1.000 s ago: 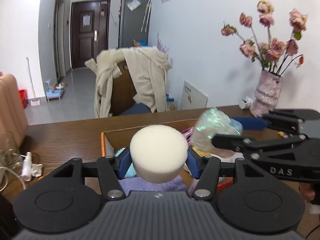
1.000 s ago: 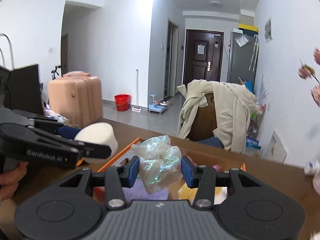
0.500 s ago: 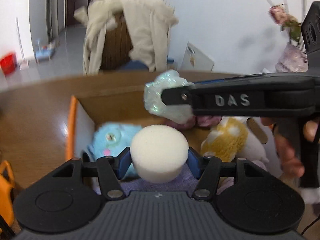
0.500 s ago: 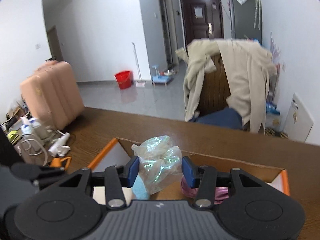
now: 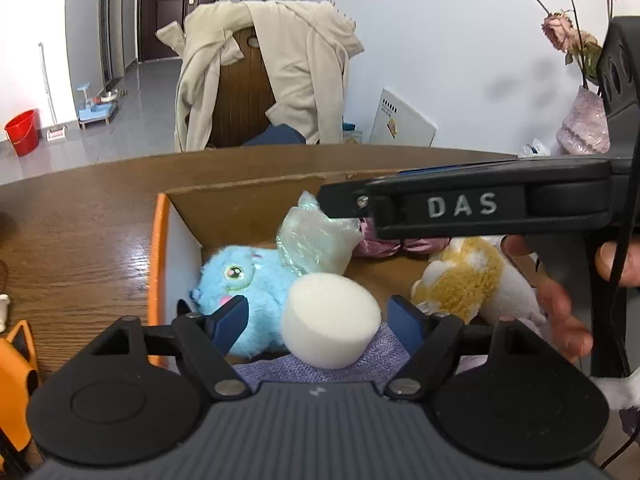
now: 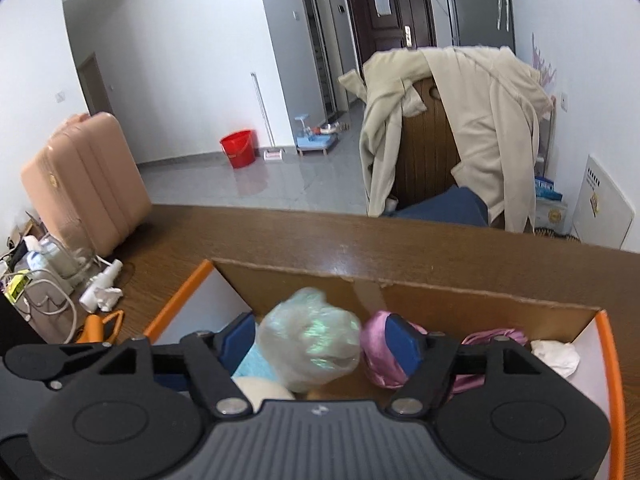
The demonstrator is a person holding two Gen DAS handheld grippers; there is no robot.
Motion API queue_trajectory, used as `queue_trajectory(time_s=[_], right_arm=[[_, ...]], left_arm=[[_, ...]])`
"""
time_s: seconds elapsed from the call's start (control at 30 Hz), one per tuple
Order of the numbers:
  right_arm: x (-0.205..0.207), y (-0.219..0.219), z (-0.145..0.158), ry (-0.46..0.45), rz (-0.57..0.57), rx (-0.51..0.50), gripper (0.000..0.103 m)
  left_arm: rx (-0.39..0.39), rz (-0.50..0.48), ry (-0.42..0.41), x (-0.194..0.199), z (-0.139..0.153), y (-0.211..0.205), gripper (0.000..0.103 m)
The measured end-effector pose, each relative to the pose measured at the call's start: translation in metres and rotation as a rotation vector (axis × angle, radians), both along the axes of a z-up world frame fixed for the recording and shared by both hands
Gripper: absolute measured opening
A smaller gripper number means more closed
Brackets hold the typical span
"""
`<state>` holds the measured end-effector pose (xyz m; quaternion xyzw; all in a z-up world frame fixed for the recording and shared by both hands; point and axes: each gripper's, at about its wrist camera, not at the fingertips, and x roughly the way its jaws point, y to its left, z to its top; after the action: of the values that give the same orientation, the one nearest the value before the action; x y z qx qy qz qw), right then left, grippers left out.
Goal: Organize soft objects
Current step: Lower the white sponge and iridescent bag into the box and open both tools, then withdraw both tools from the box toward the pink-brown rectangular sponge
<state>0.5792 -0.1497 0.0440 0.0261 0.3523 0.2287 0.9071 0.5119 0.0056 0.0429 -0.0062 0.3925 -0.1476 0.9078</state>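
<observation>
An open cardboard box (image 5: 158, 260) with orange edges stands on the wooden table and holds soft toys. My left gripper (image 5: 318, 322) hangs over its near side, jaws opening. The white round sponge (image 5: 330, 320) sits loose between the pads, a gap on each side, over a purple cloth (image 5: 320, 364). My right gripper (image 6: 320, 338) is over the box (image 6: 176, 304) too, jaws opening. The iridescent crumpled bag (image 6: 310, 348) lies between its pads without being pressed. In the left wrist view that gripper (image 5: 340, 200) reaches in from the right above the bag (image 5: 316, 240).
Inside the box lie a blue plush (image 5: 244, 280), a yellow-and-white plush (image 5: 468, 276), pink satin pieces (image 6: 380, 356) and a white tissue (image 6: 556, 356). Cables and bottles (image 6: 48, 280) crowd the table's left. A coat-draped chair (image 5: 272, 68) stands behind; a flower vase (image 5: 580, 120) far right.
Both grippers came down over the box. Their jaws widened, so the pads no longer press the sponge or the bag, and both objects have sunk lower between the fingers.
</observation>
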Motion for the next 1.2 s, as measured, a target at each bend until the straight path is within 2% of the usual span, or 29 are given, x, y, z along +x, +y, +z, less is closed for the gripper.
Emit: queue_trajectory(time_s=[0.23,0.37,0.57,0.8,0.87,1.03,1.2], right_arm=[[-0.026,-0.012,0.037,-0.064,-0.015,-0.001,0.071],[-0.062,-0.027,0.060,-0.109,-0.016,-0.014,0.076],[-0.132,-0.055,0.088,-0.168,-0.033,-0.032,0.080],[-0.227,-0.068,0.108,-0.239,-0.026,-0.033,0.081],[-0.255,-0.068,0.111,-0.261,-0.017,-0.032,0.081],[-0.328,-0.070,0.114,-0.321,-0.013,-0.031,0.087],[-0.394,-0.067,0.104,-0.351,-0.026,-0.019,0.089]], left_arm=[[0.022,0.011,-0.059,-0.034,0.032,0.010,0.079],[0.046,0.031,-0.117,-0.071,0.055,0.022,0.081],[0.024,0.074,-0.194,-0.132,0.084,0.037,0.082],[-0.002,0.074,-0.288,-0.212,0.108,0.041,0.084],[-0.002,0.076,-0.322,-0.236,0.111,0.041,0.087],[0.000,0.061,-0.367,-0.293,0.110,0.041,0.087],[0.011,0.060,-0.394,-0.347,0.095,0.048,0.090]])
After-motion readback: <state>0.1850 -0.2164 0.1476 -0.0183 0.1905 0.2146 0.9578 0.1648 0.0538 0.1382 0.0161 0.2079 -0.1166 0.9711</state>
